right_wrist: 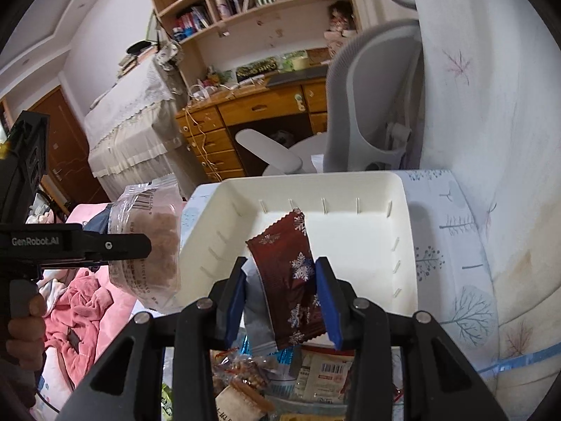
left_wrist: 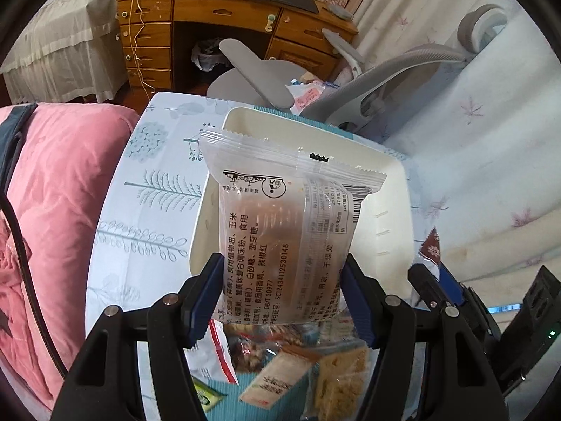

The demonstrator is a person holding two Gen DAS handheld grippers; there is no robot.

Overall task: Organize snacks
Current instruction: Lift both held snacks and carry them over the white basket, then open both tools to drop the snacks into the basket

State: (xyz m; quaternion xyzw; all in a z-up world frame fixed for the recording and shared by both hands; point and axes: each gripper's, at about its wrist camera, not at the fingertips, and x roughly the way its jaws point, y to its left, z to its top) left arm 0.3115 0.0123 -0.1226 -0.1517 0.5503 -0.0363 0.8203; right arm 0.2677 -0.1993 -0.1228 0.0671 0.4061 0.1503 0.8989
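Observation:
My left gripper (left_wrist: 283, 259) is shut on a clear snack packet (left_wrist: 280, 210) with a brown cake inside and printed text, held upright over the near edge of a white bin (left_wrist: 385, 224). In the right wrist view that clear packet (right_wrist: 147, 238) and the left gripper (right_wrist: 142, 245) hang just left of the white bin (right_wrist: 308, 177). My right gripper (right_wrist: 281, 261) is shut on a dark red packet with snowflakes (right_wrist: 287, 263), tilted above the bin's bare floor. At the left wrist view's right edge the right gripper (left_wrist: 426, 275) shows with the red packet (left_wrist: 433, 245).
A pile of loose snack packets (left_wrist: 298, 368) (right_wrist: 263, 379) lies on the table just below both grippers. The table has a tree-print cloth (left_wrist: 157, 193) (right_wrist: 455, 245). A grey office chair (left_wrist: 403, 70) stands behind the bin, a pink quilt (left_wrist: 63, 193) to the left, a wooden desk (left_wrist: 210, 17) beyond.

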